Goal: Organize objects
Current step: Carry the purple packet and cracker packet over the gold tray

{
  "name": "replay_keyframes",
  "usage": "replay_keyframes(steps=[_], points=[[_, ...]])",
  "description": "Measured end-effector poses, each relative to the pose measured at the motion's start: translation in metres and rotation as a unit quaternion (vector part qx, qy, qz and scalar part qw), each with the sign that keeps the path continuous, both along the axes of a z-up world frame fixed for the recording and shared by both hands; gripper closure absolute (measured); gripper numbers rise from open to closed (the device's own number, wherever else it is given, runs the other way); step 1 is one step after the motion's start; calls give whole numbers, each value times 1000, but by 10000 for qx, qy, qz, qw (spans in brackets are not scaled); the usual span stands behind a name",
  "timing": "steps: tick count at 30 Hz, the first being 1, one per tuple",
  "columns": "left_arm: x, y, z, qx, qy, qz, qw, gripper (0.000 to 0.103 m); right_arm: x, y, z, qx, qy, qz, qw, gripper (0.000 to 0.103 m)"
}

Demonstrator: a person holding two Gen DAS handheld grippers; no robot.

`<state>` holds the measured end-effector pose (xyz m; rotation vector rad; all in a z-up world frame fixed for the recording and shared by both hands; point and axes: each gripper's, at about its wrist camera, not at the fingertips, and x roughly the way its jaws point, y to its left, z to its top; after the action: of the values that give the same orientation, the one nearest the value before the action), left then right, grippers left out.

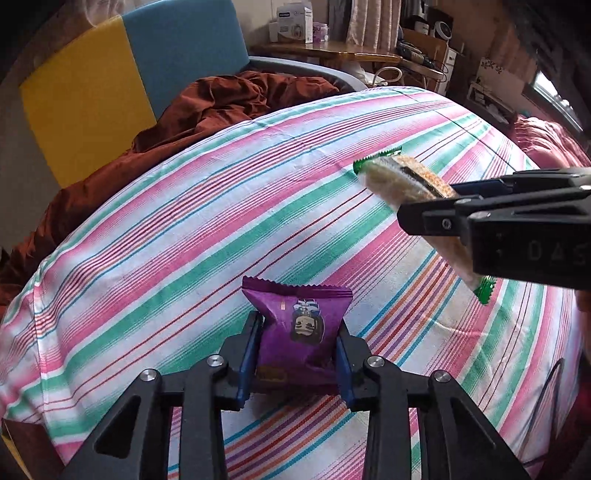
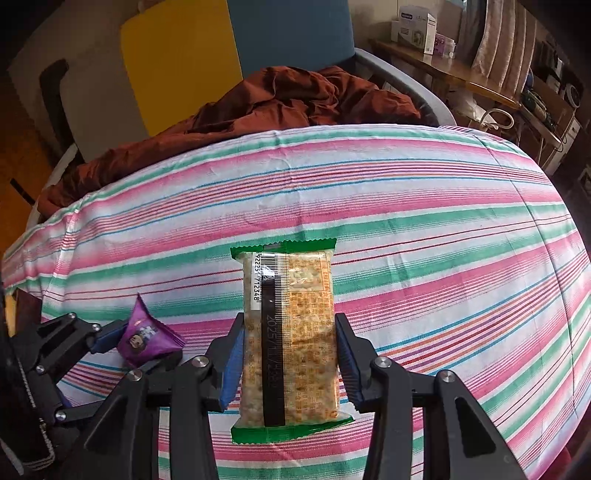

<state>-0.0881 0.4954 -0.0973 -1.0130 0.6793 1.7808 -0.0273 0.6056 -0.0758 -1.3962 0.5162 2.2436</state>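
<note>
Between the left gripper's [image 1: 299, 354] blue pads: purple snack packet [image 1: 301, 325], clamped, above the striped bedsheet [image 1: 184, 206]. Right gripper [image 2: 290, 354] pinches a green-edged cracker pack [image 2: 291, 328], barcode side up. Risk: slick wrappers could slide out if either grip loosens. Legible: "2025", partial barcode "712348".

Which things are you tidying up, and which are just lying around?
Being tidied:
purple foil snack packet, in left gripper
green-edged clear cracker pack, in right gripper

Just lying around:
rust-brown crumpled blanket
striped pink-green bedsheet
white cardboard boxes
</note>
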Motion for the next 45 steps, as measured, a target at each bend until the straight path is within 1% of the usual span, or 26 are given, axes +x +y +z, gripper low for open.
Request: replay_keyframes(steps=[3,8,12,17,21,24,30,33,36,40,45], points=[[1,-15,3,15,-24,375,9993,67,-3,-2,-11,-32,-158,98,9998,58],[13,-53,27,300,64,907,9954,67,-11,-18,-23,21,-334,465,9984,58],[28,-89,55,581,258,1169,9911,67,-12,-31,-21,15,-172,724,9972,58],[38,-136,89,871,517,1498,9835,67,-14,-55,-15,39,54,1105,9939,58],[40,-174,107,1066,648,1785,9760,67,-19,-77,-14,85,123,1374,9904,58],[39,-202,115,1158,669,2026,9701,67,-24,-95,-14,46,147,1591,9871,58],[34,-249,116,1207,690,2452,9594,66,-31,-135,-4,75,165,1929,9810,58],[31,-271,112,1209,666,2648,9544,66,-33,-155,8,10,319,2087,9774,58],[29,-294,106,1226,619,2839,9490,66,-36,-185,26,-8,527,2307,9716,58],[26,-332,96,1284,538,3202,9371,66,-44,-227,47,-81,784,2632,9615,58],[16,-382,78,1307,342,3731,9179,66,-55,-287,57,-113,884,3066,9477,58]])
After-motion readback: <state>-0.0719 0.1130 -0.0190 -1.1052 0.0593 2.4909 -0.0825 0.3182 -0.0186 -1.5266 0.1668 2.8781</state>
